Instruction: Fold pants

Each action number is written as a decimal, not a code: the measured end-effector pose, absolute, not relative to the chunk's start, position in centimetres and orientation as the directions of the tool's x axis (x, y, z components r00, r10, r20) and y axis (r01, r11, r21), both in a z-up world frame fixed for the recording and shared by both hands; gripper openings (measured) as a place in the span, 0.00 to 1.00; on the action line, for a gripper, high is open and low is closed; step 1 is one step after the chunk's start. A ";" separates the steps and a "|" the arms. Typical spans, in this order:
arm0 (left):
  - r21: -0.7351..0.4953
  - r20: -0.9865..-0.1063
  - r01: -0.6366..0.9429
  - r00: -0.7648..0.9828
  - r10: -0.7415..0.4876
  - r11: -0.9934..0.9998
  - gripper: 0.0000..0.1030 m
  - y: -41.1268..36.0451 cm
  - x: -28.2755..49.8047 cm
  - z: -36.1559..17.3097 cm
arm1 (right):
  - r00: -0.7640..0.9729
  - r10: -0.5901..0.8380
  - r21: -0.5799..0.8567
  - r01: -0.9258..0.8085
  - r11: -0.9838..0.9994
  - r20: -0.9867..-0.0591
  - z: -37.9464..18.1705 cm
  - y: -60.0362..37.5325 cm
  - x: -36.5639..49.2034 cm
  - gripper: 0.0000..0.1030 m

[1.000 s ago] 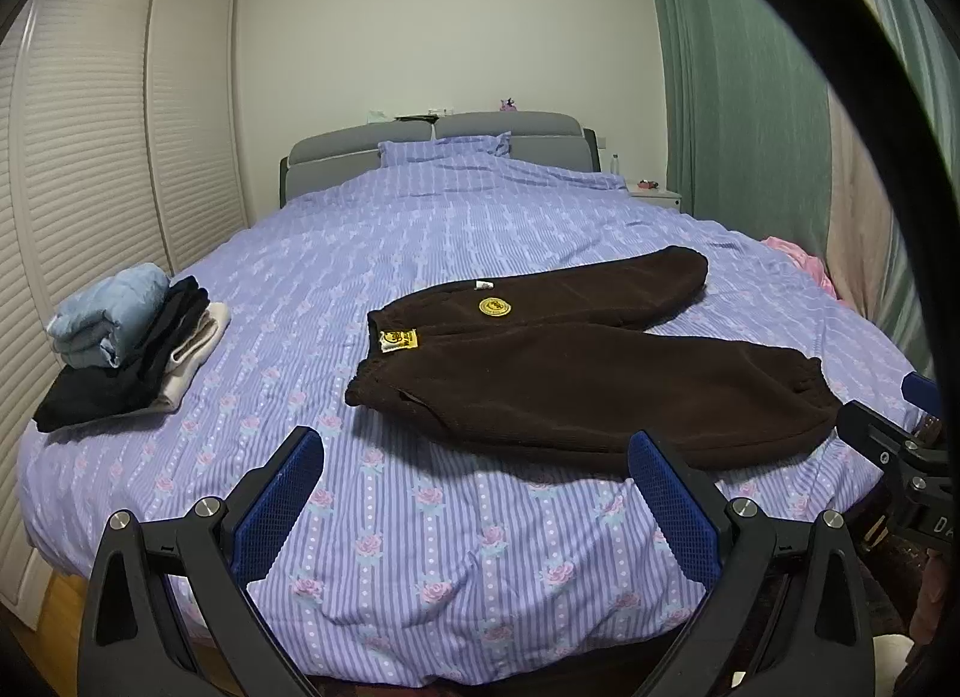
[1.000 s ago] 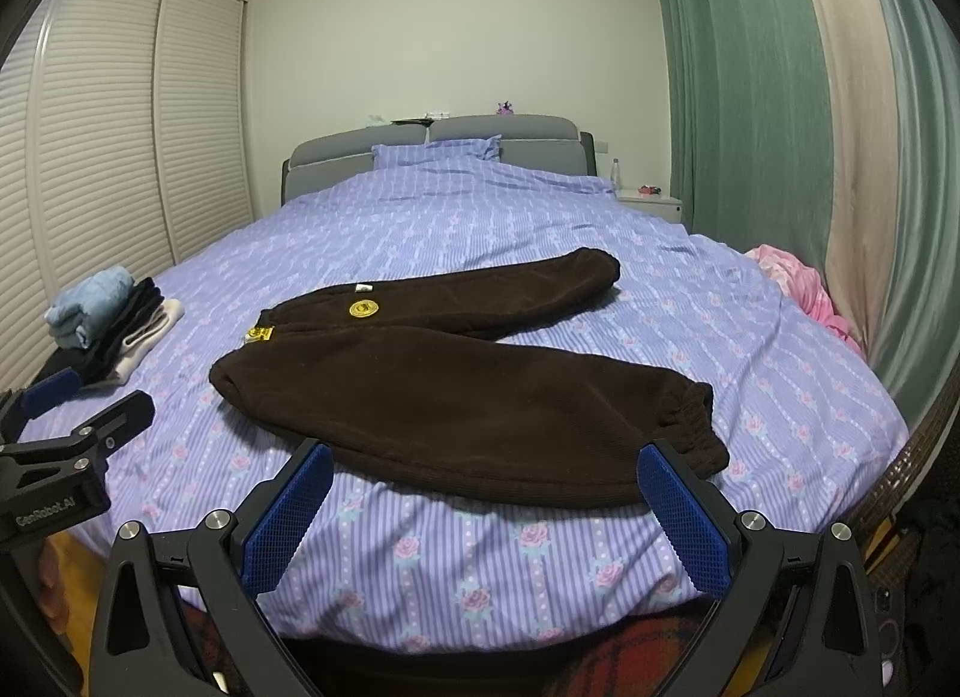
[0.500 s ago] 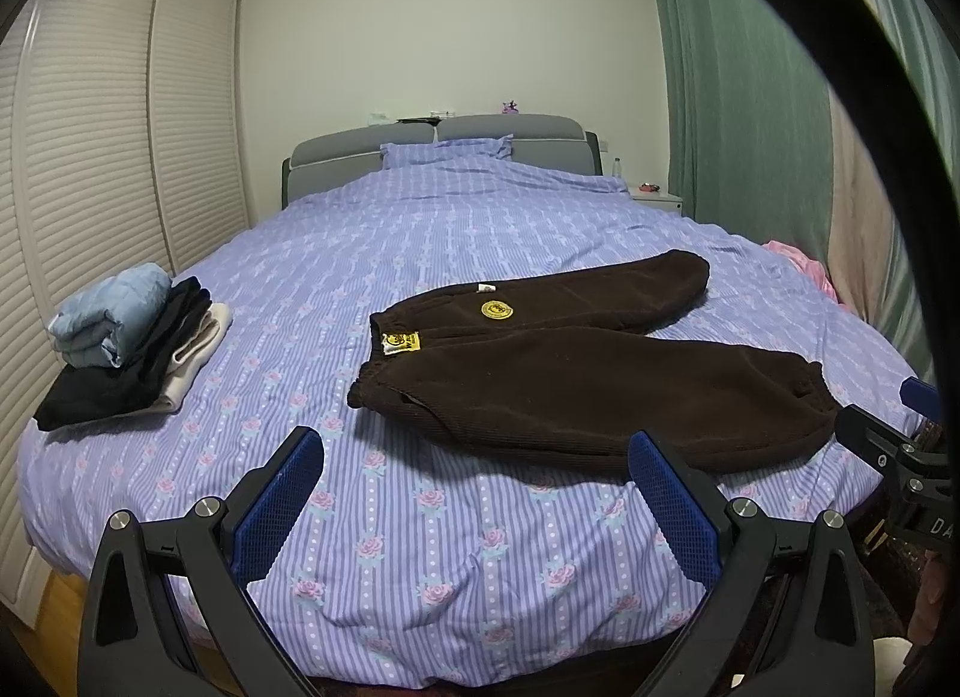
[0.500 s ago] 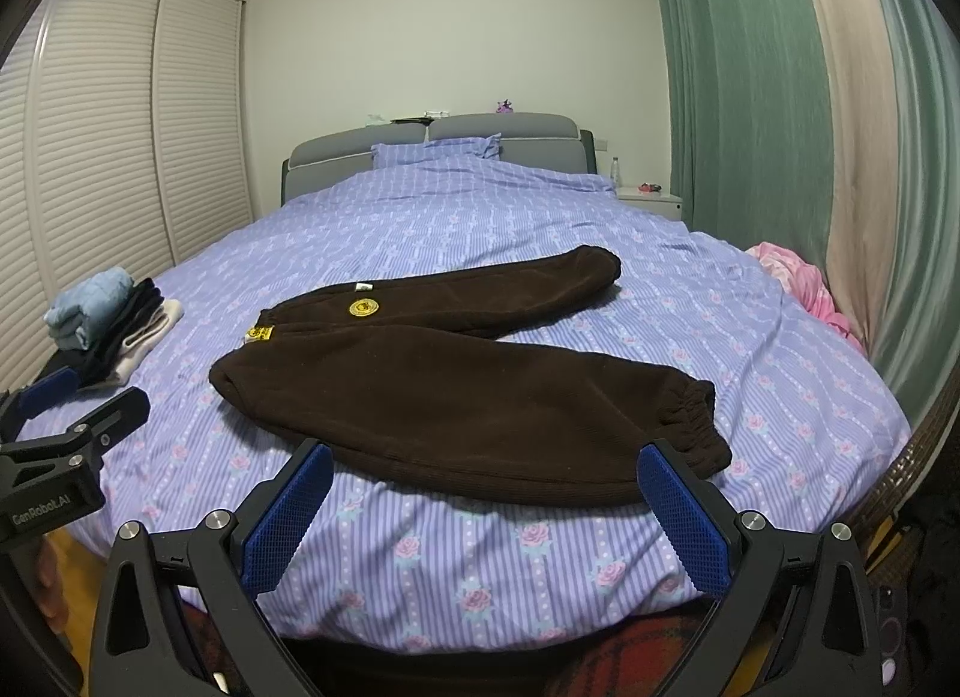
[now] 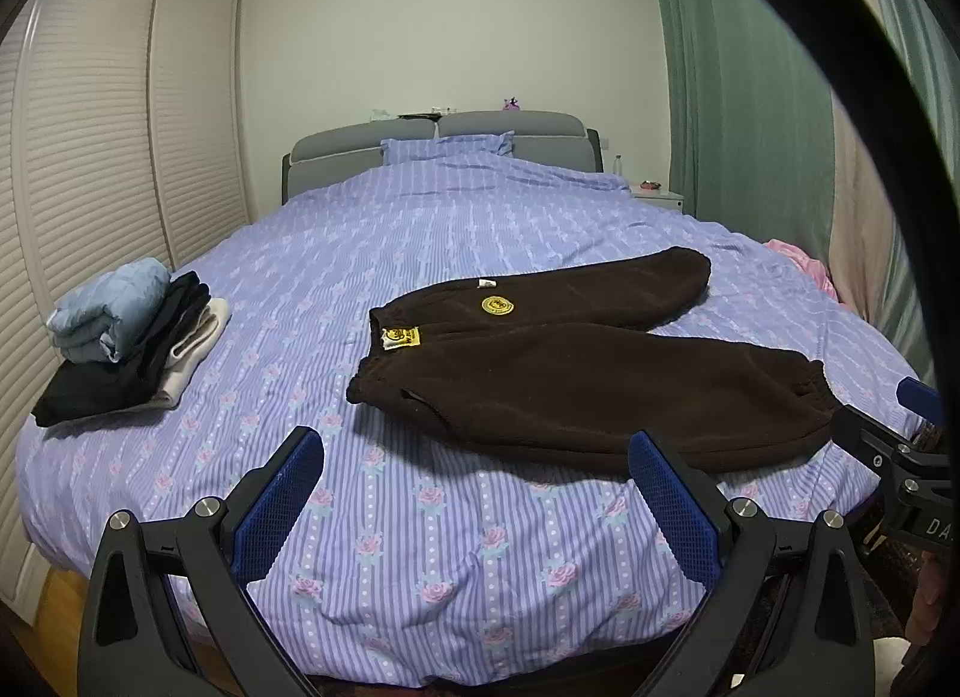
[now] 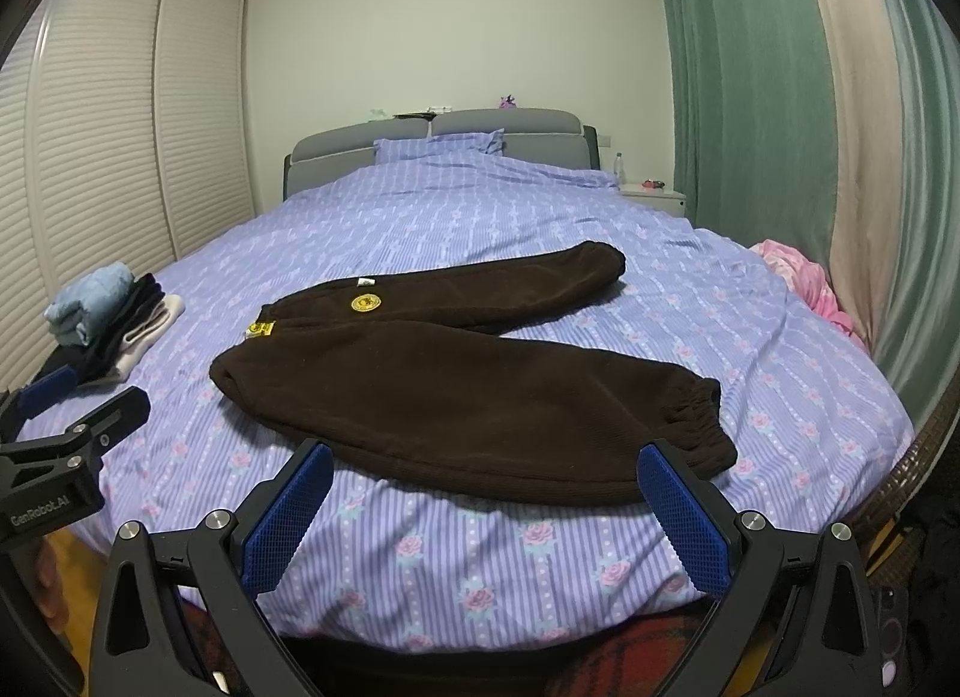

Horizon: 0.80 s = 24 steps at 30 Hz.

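Brown fleece pants [image 5: 576, 373] flat on bed [image 5: 420, 547], legs pointing right. Lilac striped duvet, folded clothes stack [image 5: 126, 337] far left, green curtains [image 6: 750, 66] right. Left tongs [image 5: 474, 493] and right tongs [image 6: 486, 499] both released, hovering near edge.

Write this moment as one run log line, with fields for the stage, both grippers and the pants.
stage: before first grasp | left gripper: open, empty | right gripper: open, empty | brown pants: spread on bed, unfolded

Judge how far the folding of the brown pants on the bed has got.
Done: the brown fleece pants lie spread flat on the purple striped bedspread. In hand: nothing; left tongs and right tongs are open, short of the cloth. Left: every fold.
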<state>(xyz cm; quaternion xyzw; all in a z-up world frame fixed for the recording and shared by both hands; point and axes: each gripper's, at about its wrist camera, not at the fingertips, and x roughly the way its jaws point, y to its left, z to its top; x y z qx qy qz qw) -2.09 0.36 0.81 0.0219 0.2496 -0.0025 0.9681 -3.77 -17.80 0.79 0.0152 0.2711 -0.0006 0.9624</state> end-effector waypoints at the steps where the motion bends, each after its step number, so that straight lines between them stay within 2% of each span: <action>1: 0.043 -0.487 0.015 0.874 0.008 0.999 1.00 0.4 -2.0 0.7 | 0.852 0.007 0.029 0.009 1.000 -0.523 0.8 -17.8 -3.8 1.00; 16: 0.098 -0.499 -0.001 0.865 0.050 0.995 1.00 0.7 0.4 -2.9 | 0.802 0.005 0.062 0.040 0.997 -0.597 -3.2 -18.8 -0.7 1.00; 24: 0.063 -0.570 -0.027 0.820 0.058 0.998 1.00 2.2 4.9 -5.7 | 0.747 0.019 0.109 0.072 0.991 -0.664 -7.0 -19.9 2.2 1.00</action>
